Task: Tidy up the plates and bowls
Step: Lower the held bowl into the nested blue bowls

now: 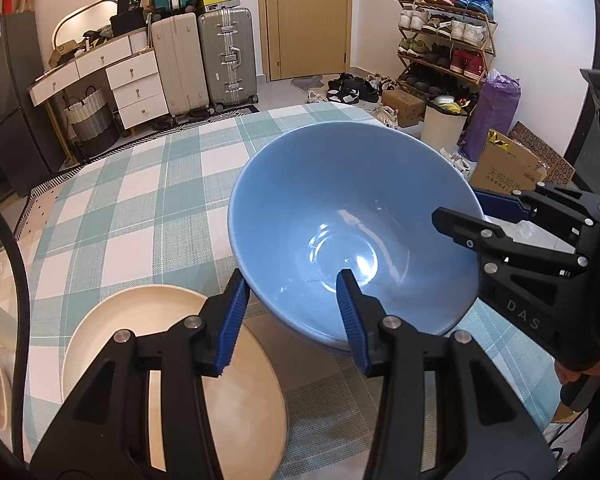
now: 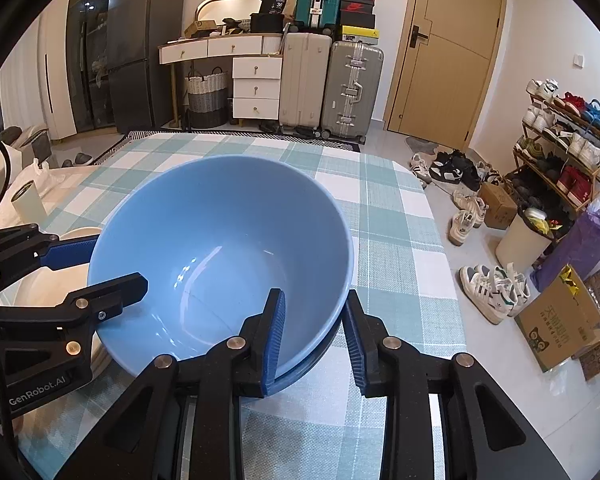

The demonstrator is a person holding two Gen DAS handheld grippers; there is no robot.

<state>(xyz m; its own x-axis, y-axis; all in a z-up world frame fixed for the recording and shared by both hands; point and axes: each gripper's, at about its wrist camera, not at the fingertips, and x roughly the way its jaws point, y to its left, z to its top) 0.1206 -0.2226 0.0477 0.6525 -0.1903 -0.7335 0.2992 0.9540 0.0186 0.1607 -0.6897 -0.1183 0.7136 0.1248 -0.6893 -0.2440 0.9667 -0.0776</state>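
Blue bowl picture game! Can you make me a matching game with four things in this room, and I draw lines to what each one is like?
Things:
1. bowl
2. plate
3. door
4. suitcase nearest the door

What it is like:
A. cream
B. silver
C. blue
D. shut

Right pairs: 1-C, 2-A, 3-D, 4-B

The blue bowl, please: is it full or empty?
Empty: the blue bowl's glossy inside is bare down to the bottom in both views.
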